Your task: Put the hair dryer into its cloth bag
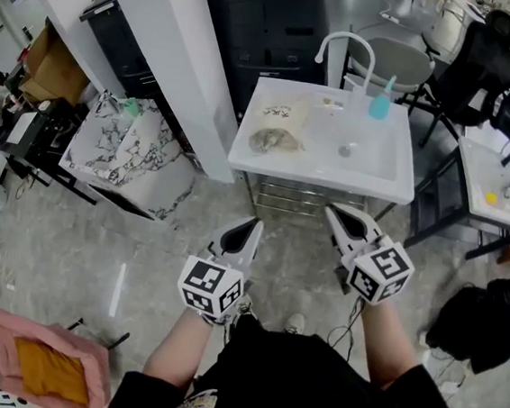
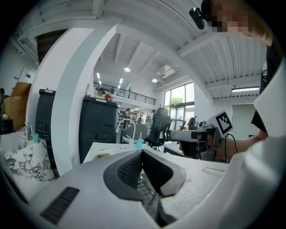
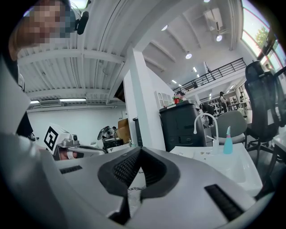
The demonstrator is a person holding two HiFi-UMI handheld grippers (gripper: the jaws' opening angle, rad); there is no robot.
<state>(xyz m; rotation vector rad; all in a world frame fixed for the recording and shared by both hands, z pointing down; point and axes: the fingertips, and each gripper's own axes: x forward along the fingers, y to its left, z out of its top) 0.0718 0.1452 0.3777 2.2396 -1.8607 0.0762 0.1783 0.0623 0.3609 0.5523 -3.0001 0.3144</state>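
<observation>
On the white sink table ahead lies a flat cream cloth bag with print on it. Just in front of it sits a rounded grey-brown object that looks like the hair dryer. Both grippers hover over the floor, short of the table's near edge and touching neither item. My left gripper is shut and empty, its pads meeting in the left gripper view. My right gripper is also shut with nothing in it. Each gripper view shows the other gripper beside it.
A curved faucet and a teal bottle stand at the table's back. A white pillar and a marble-patterned table are to the left. A second white table, black chairs and a black bag are to the right.
</observation>
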